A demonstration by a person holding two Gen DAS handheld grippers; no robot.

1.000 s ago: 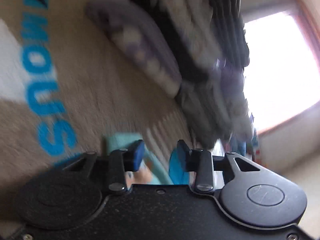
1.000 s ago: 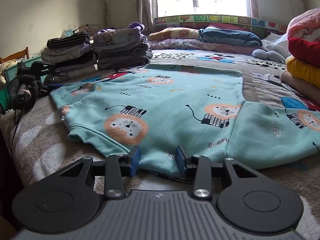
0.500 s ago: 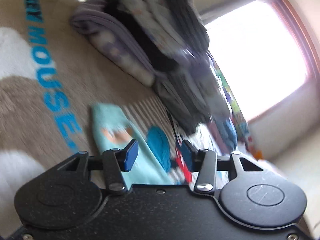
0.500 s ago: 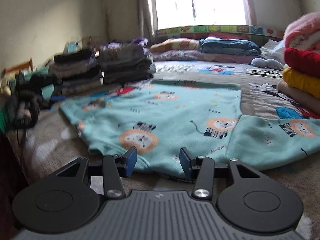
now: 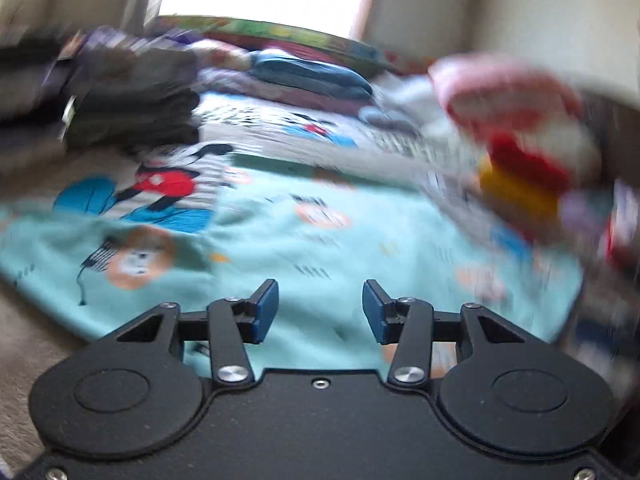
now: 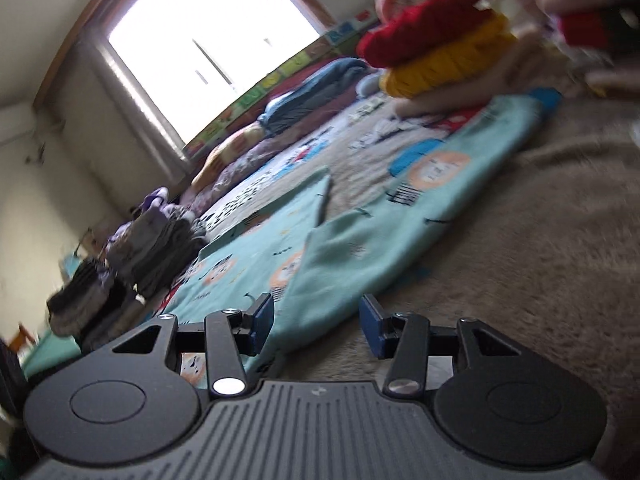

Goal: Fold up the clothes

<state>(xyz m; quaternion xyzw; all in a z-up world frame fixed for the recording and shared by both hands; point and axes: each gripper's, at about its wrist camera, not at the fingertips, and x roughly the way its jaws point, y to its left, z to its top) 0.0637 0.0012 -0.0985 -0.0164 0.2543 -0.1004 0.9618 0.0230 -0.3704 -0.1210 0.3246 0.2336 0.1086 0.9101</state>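
Left wrist: looking across the bed, blurred throughout. Lying flat and spread over the blanket, the teal top, lion-printed, filling the middle ground. Left gripper hovering over the top's near edge, jaws standing apart with nothing between them, pads clear of the cloth. Sitting far left, folded dark stacks; far right, a red and yellow pile.

Right wrist: looking along the bed at a rolled angle. Stretching away to the upper right, a sleeve of the top, with the body lying to the left. Right gripper hanging just at the near hem, jaws having just been opening, parted now and empty; left pad just above the cloth, right pad over bare blanket.

Judging the handling: soft, light, limp knit, likely sagging and dragging rather than holding shape. Probably best pinching through both layers at hem corner or sleeve cuff, lifting low and laying over gently to avoid bunching.
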